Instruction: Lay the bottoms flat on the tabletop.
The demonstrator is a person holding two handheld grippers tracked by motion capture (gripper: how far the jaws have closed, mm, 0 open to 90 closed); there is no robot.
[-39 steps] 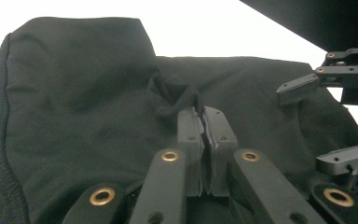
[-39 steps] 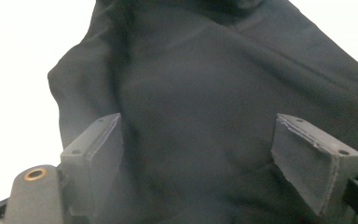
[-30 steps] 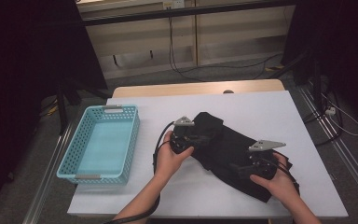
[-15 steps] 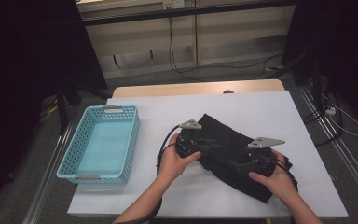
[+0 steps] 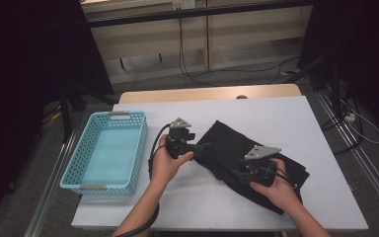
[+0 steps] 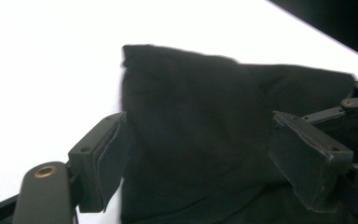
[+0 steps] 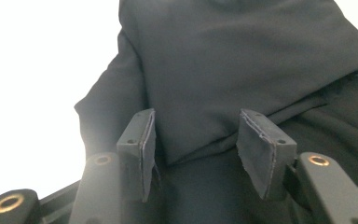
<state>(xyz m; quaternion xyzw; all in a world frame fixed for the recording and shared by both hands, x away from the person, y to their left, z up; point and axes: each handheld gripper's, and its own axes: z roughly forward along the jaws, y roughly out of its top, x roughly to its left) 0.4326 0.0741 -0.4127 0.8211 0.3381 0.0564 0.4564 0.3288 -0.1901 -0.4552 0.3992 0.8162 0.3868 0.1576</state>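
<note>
White table (image 5: 237,111) carries everything; black folded cloth (image 5: 256,158) lies right of centre, running diagonally toward the near-right corner, flat on the surface; blue mesh basket (image 5: 106,150) sits along the left edge, well apart from the cloth, nothing in it. Left gripper (image 5: 192,146) held just off the cloth's left corner, jaws have just been opening and now stand wide; in the left gripper view the cloth (image 6: 205,135) lies beyond and between the pads (image 6: 109,156), neither pad pressing it; no grip. Right gripper (image 5: 239,174) sits over the near part of the cloth; jaws have just been closing, about half apart; in the right gripper view a folded cloth edge (image 7: 223,88) lies between the pads (image 7: 256,149); gap visible both sides, nothing clamped.
</note>
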